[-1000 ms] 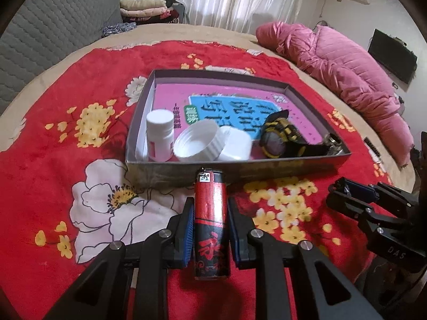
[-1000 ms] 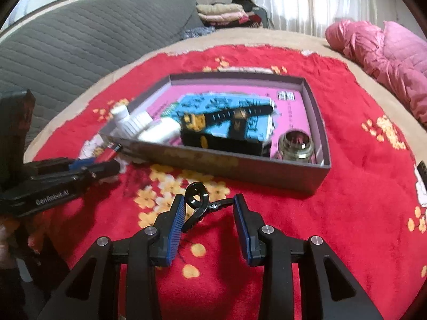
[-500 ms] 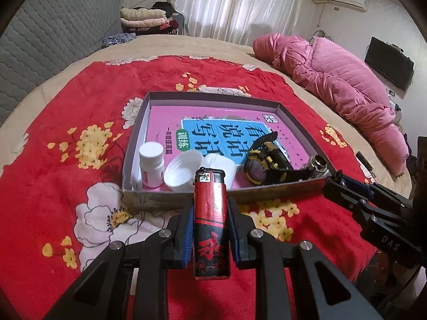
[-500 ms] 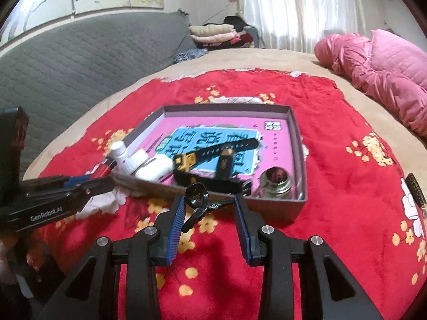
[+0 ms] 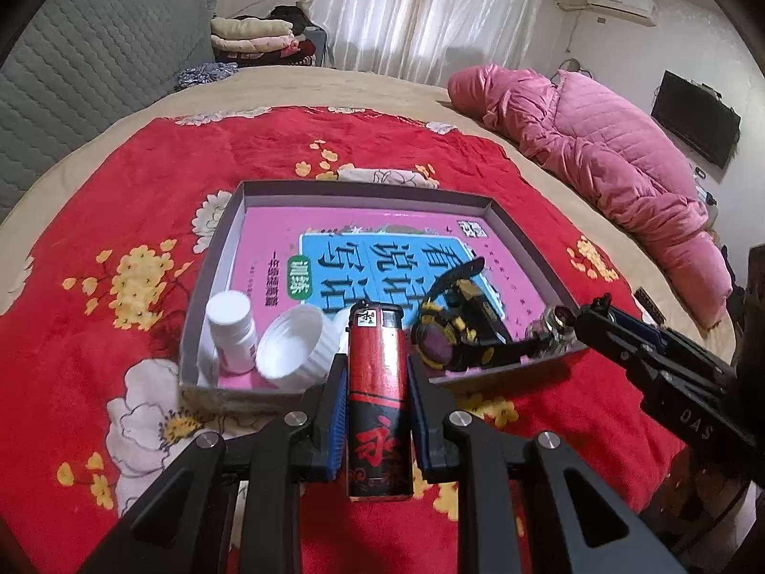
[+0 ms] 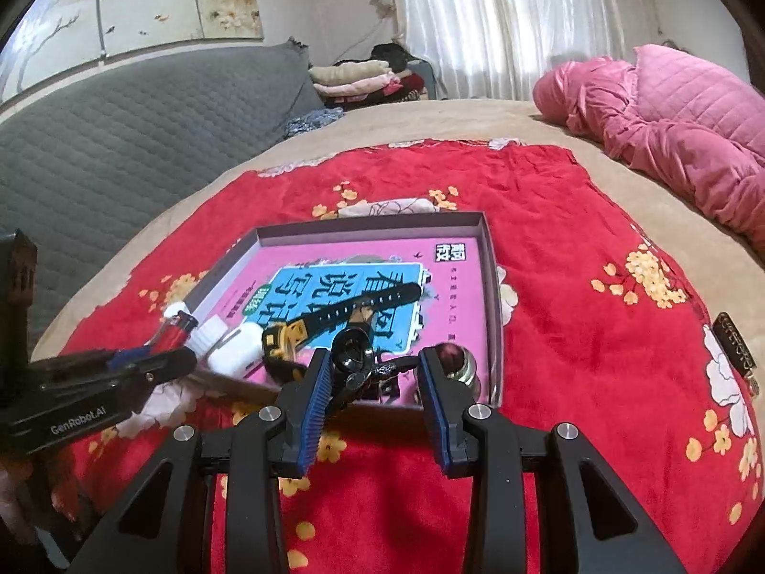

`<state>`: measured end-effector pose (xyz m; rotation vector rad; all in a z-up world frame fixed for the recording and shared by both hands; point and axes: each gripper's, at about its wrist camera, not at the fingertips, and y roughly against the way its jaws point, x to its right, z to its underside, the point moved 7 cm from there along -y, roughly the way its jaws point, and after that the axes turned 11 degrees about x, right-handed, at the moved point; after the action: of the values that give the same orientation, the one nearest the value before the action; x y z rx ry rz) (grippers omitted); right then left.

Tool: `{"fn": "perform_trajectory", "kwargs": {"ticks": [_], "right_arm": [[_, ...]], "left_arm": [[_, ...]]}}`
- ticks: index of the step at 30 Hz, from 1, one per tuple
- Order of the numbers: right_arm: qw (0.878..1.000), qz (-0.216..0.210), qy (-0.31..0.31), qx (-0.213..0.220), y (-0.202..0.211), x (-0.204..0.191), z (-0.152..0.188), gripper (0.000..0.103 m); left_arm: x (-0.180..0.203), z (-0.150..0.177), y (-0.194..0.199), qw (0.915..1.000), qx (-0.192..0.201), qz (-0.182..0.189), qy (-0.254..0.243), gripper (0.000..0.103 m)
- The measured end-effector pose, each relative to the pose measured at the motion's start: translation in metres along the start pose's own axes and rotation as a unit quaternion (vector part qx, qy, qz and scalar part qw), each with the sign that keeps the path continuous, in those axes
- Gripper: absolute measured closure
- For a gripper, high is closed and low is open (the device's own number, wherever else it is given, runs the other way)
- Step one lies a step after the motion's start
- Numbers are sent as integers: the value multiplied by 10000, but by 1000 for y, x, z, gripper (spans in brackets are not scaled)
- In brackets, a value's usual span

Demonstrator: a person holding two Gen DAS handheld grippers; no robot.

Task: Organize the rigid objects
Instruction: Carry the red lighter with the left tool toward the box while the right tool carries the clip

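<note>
A watch (image 5: 454, 330) is already lying in the box (image 5: 526, 248) (bottles too); a lighter (image 5: 377, 397) is being gripped by the left gripper (image 5: 375, 411), a black clip (image 6: 356, 363) by the right gripper (image 6: 375, 402).

The right gripper (image 6: 375, 382) pinches a black key ring (image 6: 354, 358) at the tray's (image 6: 492, 287) six o'clock edge, near a watch (image 6: 334, 320).

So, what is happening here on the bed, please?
A person is tidying small things into a shallow box on a red blanket. The left gripper holds a red lighter, the right gripper a small black key-like piece, both near the box's front edge. Inside lie a watch, a white bottle and a white lid.
</note>
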<state>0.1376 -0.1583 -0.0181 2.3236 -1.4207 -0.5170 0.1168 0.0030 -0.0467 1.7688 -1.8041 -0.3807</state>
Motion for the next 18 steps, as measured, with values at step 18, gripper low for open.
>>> {"fn": "perform_trajectory", "kwargs": {"ticks": [18], "right_arm": [[9996,-22,245,109,-22,-12,-16,66]], "left_arm": [[1,-12,-26,9999,-16,-72,76,80]]}}
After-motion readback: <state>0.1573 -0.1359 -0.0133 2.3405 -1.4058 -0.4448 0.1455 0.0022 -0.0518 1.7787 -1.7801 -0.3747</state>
